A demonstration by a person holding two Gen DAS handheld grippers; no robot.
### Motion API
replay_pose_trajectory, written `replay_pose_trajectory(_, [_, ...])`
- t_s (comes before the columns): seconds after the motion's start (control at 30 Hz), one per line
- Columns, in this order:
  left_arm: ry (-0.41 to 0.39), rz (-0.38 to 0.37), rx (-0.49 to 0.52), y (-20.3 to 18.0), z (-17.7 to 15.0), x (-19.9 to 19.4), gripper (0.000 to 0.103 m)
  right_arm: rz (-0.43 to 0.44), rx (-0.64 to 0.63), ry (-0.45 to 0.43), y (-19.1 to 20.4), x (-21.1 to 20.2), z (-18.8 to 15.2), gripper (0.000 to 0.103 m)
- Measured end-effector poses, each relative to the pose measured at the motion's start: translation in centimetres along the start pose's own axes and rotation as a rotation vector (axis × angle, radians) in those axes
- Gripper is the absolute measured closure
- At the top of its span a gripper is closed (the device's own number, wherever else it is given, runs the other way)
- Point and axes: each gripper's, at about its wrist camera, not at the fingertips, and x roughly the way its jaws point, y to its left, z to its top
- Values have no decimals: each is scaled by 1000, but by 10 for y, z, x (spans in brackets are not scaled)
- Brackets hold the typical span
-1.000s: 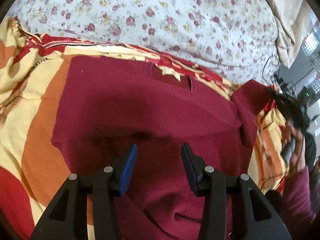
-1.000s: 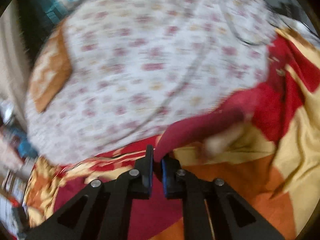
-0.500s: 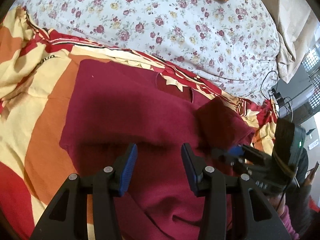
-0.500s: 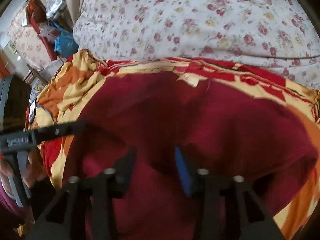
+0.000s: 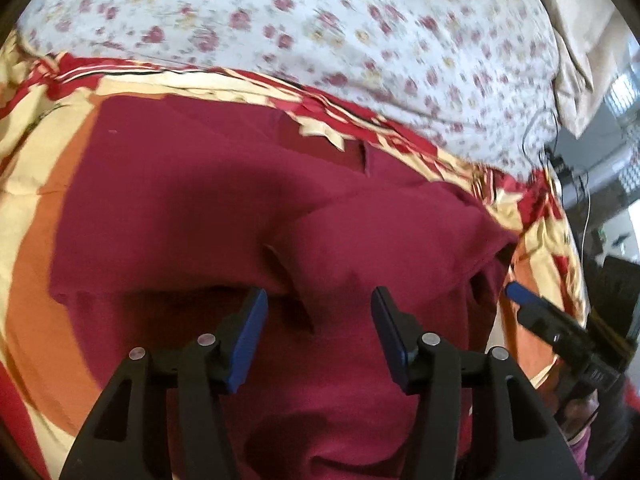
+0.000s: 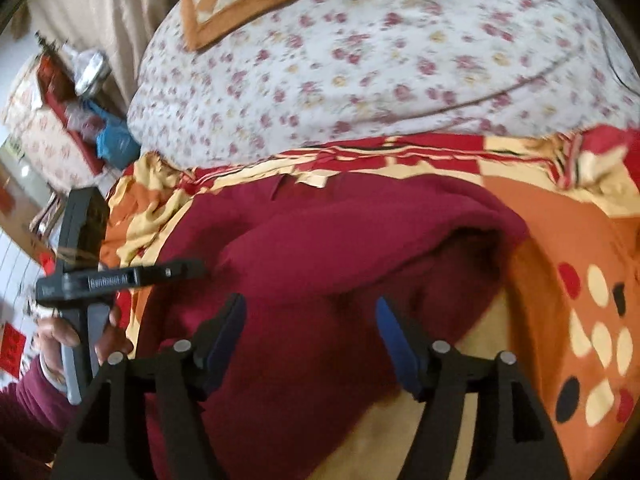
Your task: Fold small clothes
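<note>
Left gripper [image 5: 319, 334] tilts down over the sweater [image 5: 224, 216], jaws just opened wider, nothing gripped. Right gripper [image 6: 310, 340], also angled down, has just let go; the folded sleeve [image 6: 360, 248] lies just ahead on the blanket [image 6: 560, 232].

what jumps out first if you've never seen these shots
A dark red garment spreads across the middle, one side folded over onto itself, lying on an orange, red and cream blanket. Both open claws, left claw and right claw, hover above it. Behind lies a floral quilt.
</note>
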Motion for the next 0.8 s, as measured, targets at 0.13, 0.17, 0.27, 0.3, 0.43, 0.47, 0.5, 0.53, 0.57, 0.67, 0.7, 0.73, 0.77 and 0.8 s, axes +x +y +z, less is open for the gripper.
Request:
replay_pose_trajectory(0.13, [54,25,20,-15,-6,24,83,19,66,3,-12,3,-2,32])
replay_pose_trajectory(0.17, [50,37,27,-17,-6,27,91,25,73,-2,-13,2,-3,32])
replay_pose_trajectory(0.27, [9,16,42,-23,-5,15,99,19,69,-25,-13,-4,-1,32])
replay_pose_trajectory(0.3, [-27,10,62,-26,-2,4,99,13,64,-37,-13,-8,0,32])
replay_pose_trajectory(0.43, [-145,3,88,-21,21,-47,99,-21,66,-96,-19,-27,8,29])
replay_pose_trajectory(0.47, [-169,13,82,-16,29,-57,99,-35,76,-109,-23,-31,10,27])
replay_pose_trajectory(0.5, [-197,31,69,-7,37,-68,99,-54,84,-117,-27,-33,11,24])
replay_pose_trajectory(0.53, [-210,43,60,0,44,-74,99,-90,92,-119,-30,-34,12,23])
replay_pose_trajectory(0.57, [-220,60,46,9,51,-78,99,-120,89,-108,-32,-31,12,23])
replay_pose_trajectory(0.67, [-215,107,0,35,62,-77,99,-180,29,-57,-27,-15,10,23])
replay_pose_trajectory(0.7, [-204,123,-23,47,63,-73,99,-198,6,-39,-24,-9,9,23])
replay_pose_trajectory(0.73, [-195,133,-37,53,63,-70,99,-212,-18,-23,-21,-5,8,23])
replay_pose_trajectory(0.77, [-187,142,-46,58,63,-68,99,-230,-56,-12,-14,0,6,24])
replay_pose_trajectory(0.8, [-181,150,-55,65,62,-66,99,-239,-82,-12,-10,3,5,24])
